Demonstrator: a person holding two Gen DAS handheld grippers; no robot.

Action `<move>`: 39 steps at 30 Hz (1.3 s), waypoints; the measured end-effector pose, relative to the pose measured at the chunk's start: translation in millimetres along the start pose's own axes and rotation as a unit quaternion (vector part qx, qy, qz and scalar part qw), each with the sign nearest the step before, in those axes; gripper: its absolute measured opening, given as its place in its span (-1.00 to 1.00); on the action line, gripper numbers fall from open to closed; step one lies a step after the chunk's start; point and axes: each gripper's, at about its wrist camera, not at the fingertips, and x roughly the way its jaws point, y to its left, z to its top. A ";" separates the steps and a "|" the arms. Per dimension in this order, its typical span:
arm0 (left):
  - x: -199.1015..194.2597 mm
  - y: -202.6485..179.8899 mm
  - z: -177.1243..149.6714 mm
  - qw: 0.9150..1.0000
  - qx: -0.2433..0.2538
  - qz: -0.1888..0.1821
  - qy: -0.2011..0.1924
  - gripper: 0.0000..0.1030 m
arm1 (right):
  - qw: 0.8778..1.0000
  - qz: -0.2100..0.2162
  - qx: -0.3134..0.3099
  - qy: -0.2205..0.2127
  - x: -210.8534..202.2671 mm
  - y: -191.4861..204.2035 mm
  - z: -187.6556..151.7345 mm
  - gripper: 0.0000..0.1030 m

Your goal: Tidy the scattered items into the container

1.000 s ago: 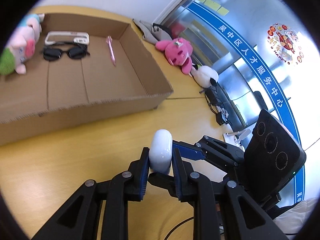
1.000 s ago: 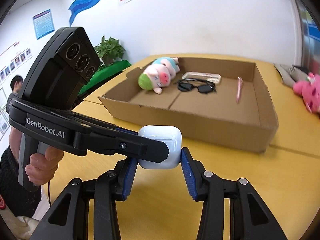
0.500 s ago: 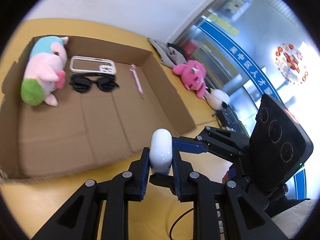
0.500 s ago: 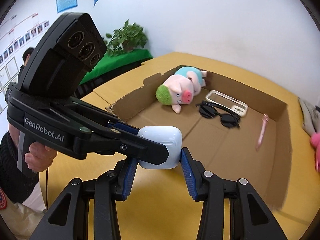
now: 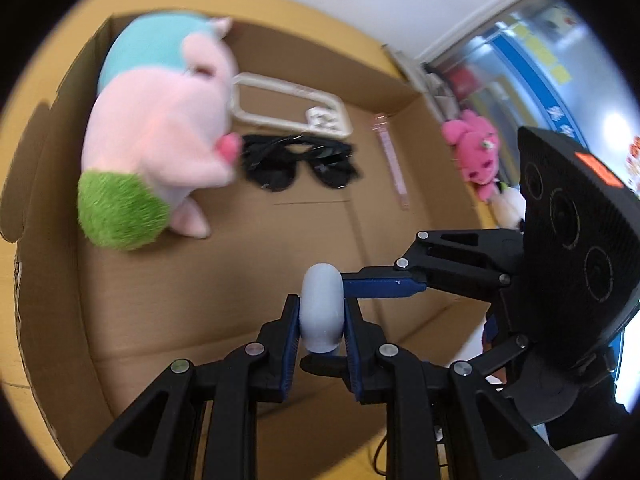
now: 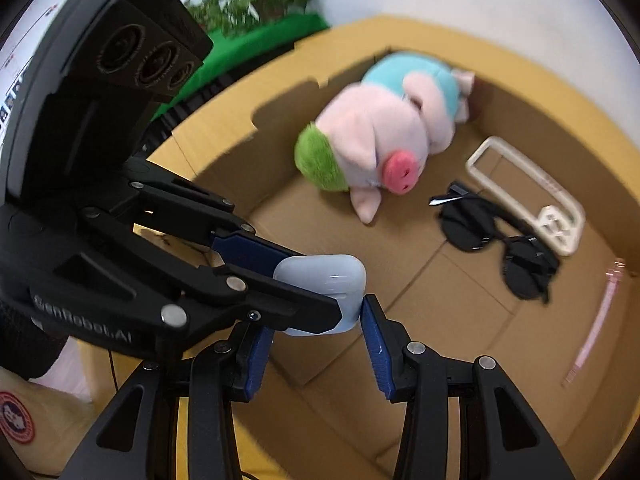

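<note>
A white earbud case (image 5: 322, 312) is clamped in my left gripper (image 5: 322, 322) above the floor of the cardboard box (image 5: 224, 288). My right gripper (image 6: 316, 334) also closes on the case (image 6: 324, 280) from the side, crossing the left one. In the box lie a pink plush pig (image 5: 160, 148) with a green cap, black sunglasses (image 5: 300, 166), a white phone case (image 5: 288, 104) and a pink pen (image 5: 394, 166). These also show in the right wrist view: pig (image 6: 380, 140), sunglasses (image 6: 496, 240), phone case (image 6: 528, 196), pen (image 6: 596, 320).
The box stands on a yellow wooden table (image 5: 24, 396). A bright pink plush (image 5: 476, 152) and a white plush (image 5: 510, 208) lie outside the box at the right. A green plant (image 6: 256, 4) stands beyond the table.
Both grippers carried the earbud case forward over the box wall and down into the box. The box contents look much closer now.
</note>
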 end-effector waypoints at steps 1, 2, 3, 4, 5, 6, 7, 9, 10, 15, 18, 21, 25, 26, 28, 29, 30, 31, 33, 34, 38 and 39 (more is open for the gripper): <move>1.7 6.3 1.1 1.000 -0.008 0.005 0.004 -0.61 | 1.000 0.008 0.002 0.012 8.4 -2.9 4.5 -0.09; 4.0 12.4 1.7 1.000 -0.016 0.013 0.009 -0.61 | 1.000 0.013 0.002 0.020 15.3 -4.3 7.9 -0.09; 6.1 17.5 1.6 0.999 -0.021 0.020 0.014 -0.61 | 0.999 0.019 0.002 0.031 23.3 -5.3 11.4 -0.09; 8.3 23.2 1.0 0.999 -0.028 0.026 0.020 -0.61 | 0.999 0.024 0.003 0.040 29.8 -6.0 13.8 -0.10; 9.6 27.1 0.3 0.999 -0.033 0.029 0.023 -0.61 | 0.998 0.031 0.006 0.049 36.7 -6.7 15.8 -0.10; 11.1 32.4 -1.1 0.998 -0.040 0.031 0.027 -0.61 | 0.998 0.039 0.009 0.057 43.0 -7.5 17.0 -0.10; 11.9 35.7 -2.3 0.998 -0.045 0.032 0.030 -0.61 | 0.997 0.046 0.012 0.062 48.1 -8.2 17.2 -0.10; 13.7 42.3 -6.1 0.997 -0.052 0.036 0.033 -0.59 | 0.996 0.055 0.015 0.069 54.9 -7.9 16.1 -0.11; 13.4 45.5 -7.9 0.997 -0.056 0.031 0.032 -0.59 | 0.996 0.057 0.014 0.069 55.9 -7.0 15.7 -0.11; 9.3 49.9 -10.5 0.997 -0.061 0.048 0.024 -0.43 | 0.996 0.057 0.014 0.068 56.5 -4.0 14.0 -0.09; 4.3 56.5 -12.5 0.995 -0.075 0.067 0.010 -0.28 | 0.996 0.060 0.017 0.067 56.1 -2.3 9.4 0.12; -0.1 55.7 -15.4 0.994 -0.076 0.077 -0.001 -0.28 | 0.997 0.044 0.018 0.061 49.6 0.1 4.5 0.33; -15.0 42.6 -23.1 0.991 -0.053 0.116 -0.036 -0.27 | 0.999 0.033 0.022 0.021 21.5 5.5 -7.0 0.45; -21.1 40.6 -24.5 0.989 -0.047 0.129 -0.054 -0.27 | 0.999 0.022 0.024 0.004 10.5 7.5 -12.1 0.54; -36.7 33.3 -31.1 0.982 -0.037 0.159 -0.097 -0.24 | 0.999 -0.005 0.029 -0.028 -9.3 11.8 -23.5 0.68; -45.7 27.8 -36.4 0.977 -0.031 0.172 -0.122 -0.19 | 0.998 -0.028 0.031 -0.048 -22.2 16.3 -33.6 0.80; -55.0 21.2 -43.5 0.971 -0.026 0.187 -0.149 0.01 | 0.996 -0.048 0.031 -0.063 -32.3 21.1 -43.0 0.86; -63.6 13.6 -52.3 0.962 -0.023 0.203 -0.179 0.23 | 0.994 -0.068 0.031 -0.079 -41.6 26.2 -53.8 0.87; -69.6 -2.9 -63.6 0.947 -0.017 0.228 -0.225 0.51 | 0.989 -0.095 0.037 -0.103 -56.5 28.0 -74.2 0.91; -71.5 -13.6 -74.8 0.938 -0.011 0.240 -0.249 0.55 | 0.987 -0.108 0.045 -0.114 -62.1 28.6 -83.1 0.93; -53.4 -41.6 -84.2 0.933 0.033 0.244 -0.262 0.55 | 0.969 -0.167 0.110 -0.141 -61.0 11.0 -98.7 0.98; -45.1 -45.9 -83.6 0.936 0.039 0.243 -0.251 0.55 | 0.965 -0.182 0.130 -0.140 -60.0 1.5 -102.6 0.98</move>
